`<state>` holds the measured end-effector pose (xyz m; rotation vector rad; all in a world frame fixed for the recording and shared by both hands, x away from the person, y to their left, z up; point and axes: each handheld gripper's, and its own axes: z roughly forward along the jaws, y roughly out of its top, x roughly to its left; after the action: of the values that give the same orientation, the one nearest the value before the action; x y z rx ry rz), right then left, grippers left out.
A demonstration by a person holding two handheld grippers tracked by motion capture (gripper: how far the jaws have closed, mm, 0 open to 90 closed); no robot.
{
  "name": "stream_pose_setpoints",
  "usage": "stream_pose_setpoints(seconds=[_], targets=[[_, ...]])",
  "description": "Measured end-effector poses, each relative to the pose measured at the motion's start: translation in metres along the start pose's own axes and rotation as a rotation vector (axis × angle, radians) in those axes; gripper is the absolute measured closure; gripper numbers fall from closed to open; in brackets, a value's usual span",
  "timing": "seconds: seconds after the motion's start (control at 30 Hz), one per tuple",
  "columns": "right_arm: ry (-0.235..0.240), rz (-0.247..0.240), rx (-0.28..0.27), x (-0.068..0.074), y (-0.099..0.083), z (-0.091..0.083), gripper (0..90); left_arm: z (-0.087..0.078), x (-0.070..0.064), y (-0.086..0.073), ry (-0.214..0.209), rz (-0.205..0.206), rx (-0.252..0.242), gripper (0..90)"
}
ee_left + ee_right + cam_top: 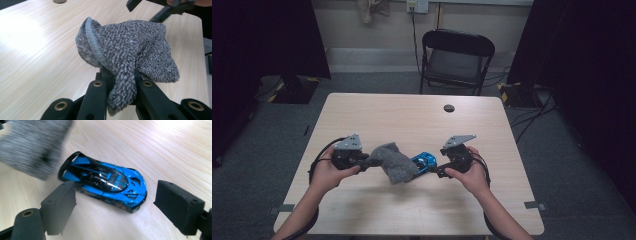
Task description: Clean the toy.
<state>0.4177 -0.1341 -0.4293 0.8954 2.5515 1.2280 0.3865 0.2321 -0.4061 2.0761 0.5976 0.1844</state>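
A grey fuzzy cloth (393, 161) hangs over the middle of the wooden table (382, 112), and my left gripper (362, 162) is shut on one end of it. In the left gripper view the cloth (125, 50) bunches up between the black jaws. A blue and black toy car (424, 162) rests on the table just right of the cloth. My right gripper (435, 171) is open at the car's near end. In the right gripper view the car (105, 183) lies between and just beyond the two spread pads (61, 203), and the blurred cloth (32, 147) is at upper left.
A dark round grommet (449, 108) sits in the table's far side. A black folding chair (456, 57) stands beyond the far edge. Dark curtains and cables line both sides of the floor.
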Motion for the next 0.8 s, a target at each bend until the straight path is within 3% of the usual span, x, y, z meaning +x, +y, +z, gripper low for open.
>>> stream_pose_setpoints(seconds=[0.1, 0.2, 0.3, 0.37, 0.57, 0.67, 0.7, 0.73, 0.8], targets=[[-0.021, 0.014, 0.015, 0.0, 0.002, 0.011, 16.9, -0.01, 0.001, -0.014, 0.013, -0.009, 0.029, 82.7], [-0.035, 0.005, 0.038, 0.002, 0.005, 0.025, 17.5, -0.01, 0.0, -0.03, 0.004, -0.016, 0.079, 82.6], [-0.059, 0.03, 0.047, 0.005, 0.009, 0.037, 19.0, -0.002, -0.002, -0.045, -0.009, -0.023, 0.124, 82.3], [-0.047, 0.052, 0.038, 0.007, 0.012, 0.045, 19.6, 0.005, -0.003, -0.051, -0.011, -0.024, 0.141, 82.0], [-0.04, 0.031, 0.067, 0.015, 0.014, 0.07, 20.1, 0.021, -0.001, -0.057, -0.005, 0.001, 0.177, 76.2], [-0.037, 0.034, 0.075, 0.017, 0.013, 0.077, 20.1, 0.022, 0.003, -0.058, 0.019, 0.021, 0.142, 50.4], [-0.035, 0.031, 0.078, 0.018, 0.012, 0.081, 20.1, 0.02, 0.004, -0.058, 0.038, 0.033, 0.136, 32.5], [-0.039, 0.024, 0.08, 0.019, 0.012, 0.082, 20.1, 0.017, 0.005, -0.057, 0.061, 0.045, 0.125, 27.3], [-0.04, 0.021, 0.077, 0.019, 0.011, 0.082, 20.1, 0.009, 0.005, -0.051, 0.084, 0.108, 0.092, 24.3]])
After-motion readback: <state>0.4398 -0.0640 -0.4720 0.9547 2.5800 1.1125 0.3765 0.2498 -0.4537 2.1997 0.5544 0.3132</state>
